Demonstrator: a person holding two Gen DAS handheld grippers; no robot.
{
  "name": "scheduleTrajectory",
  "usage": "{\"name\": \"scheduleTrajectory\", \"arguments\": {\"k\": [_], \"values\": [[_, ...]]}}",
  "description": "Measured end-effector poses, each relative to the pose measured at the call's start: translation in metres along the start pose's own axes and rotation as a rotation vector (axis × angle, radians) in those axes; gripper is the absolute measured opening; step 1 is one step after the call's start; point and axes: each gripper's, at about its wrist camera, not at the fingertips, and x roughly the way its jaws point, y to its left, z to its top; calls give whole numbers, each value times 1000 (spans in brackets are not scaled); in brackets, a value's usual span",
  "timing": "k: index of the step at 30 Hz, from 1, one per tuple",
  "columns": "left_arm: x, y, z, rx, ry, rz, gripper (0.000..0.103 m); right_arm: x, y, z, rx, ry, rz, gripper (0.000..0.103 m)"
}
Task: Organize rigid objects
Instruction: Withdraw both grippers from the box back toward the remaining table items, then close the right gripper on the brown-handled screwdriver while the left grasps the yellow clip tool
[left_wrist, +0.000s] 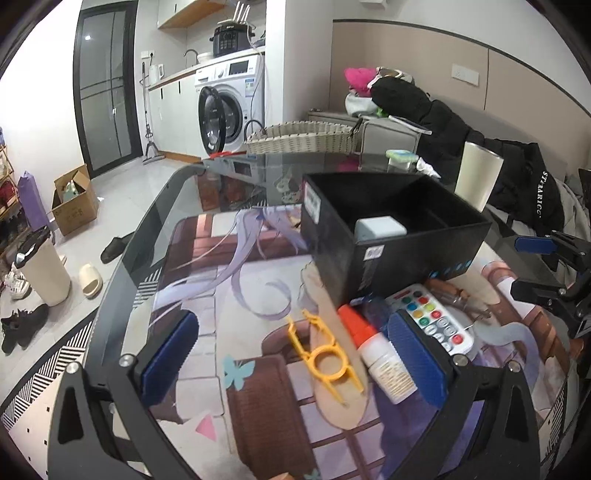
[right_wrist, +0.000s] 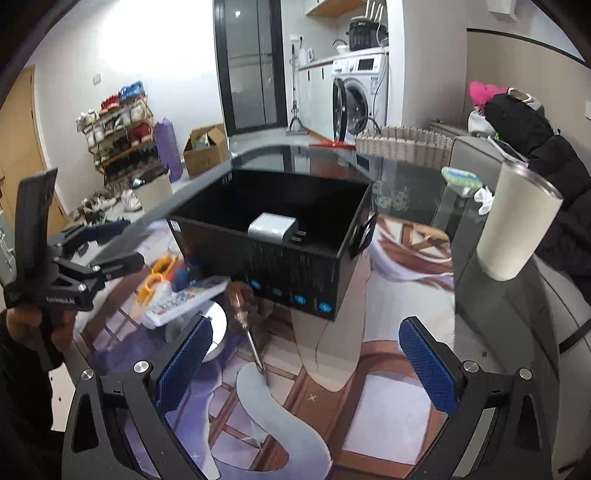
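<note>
A black open box (left_wrist: 399, 236) stands on the printed mat and holds a white block (left_wrist: 379, 228); the box (right_wrist: 288, 236) and the block (right_wrist: 272, 228) also show in the right wrist view. In front of it lie a yellow plastic tool (left_wrist: 325, 354), a white bottle with an orange cap (left_wrist: 380, 354), a white remote with coloured buttons (left_wrist: 432, 317) and a screwdriver (right_wrist: 248, 325). My left gripper (left_wrist: 295, 358) is open over the yellow tool and the bottle. My right gripper (right_wrist: 306, 358) is open above the mat, with the screwdriver tip near its left finger.
A tall cream tumbler (right_wrist: 517, 225) stands to the right of the box. A woven basket (left_wrist: 299, 138) sits at the table's far edge. A white round disc (right_wrist: 216, 328) lies by the remote. Dark clothes (left_wrist: 461, 122) are piled on the sofa to the right.
</note>
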Motion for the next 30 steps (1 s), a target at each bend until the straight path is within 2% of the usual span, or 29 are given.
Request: {"name": "scheduleTrajectory", "arguments": {"k": [4,6,10,20,25,30], "values": [[5,7,-2,-14,36,-14,103,15,2,1,-3,38,-11,103],[9,6,-3,2,58,9,103,23,3,2,-5,60,-14,103],[16,9,-4,-5,91,7,103,36,2,3,9,86,-13,103],[26,10,-5,-14,136,-6,103,58,2,12,36,119,-6,103],[29,7,-5,0,150,-10,103,64,-1,9,47,157,-39,103],[30,6,-8,4,159,-20,103,61,-16,5,46,170,-131,103]]}}
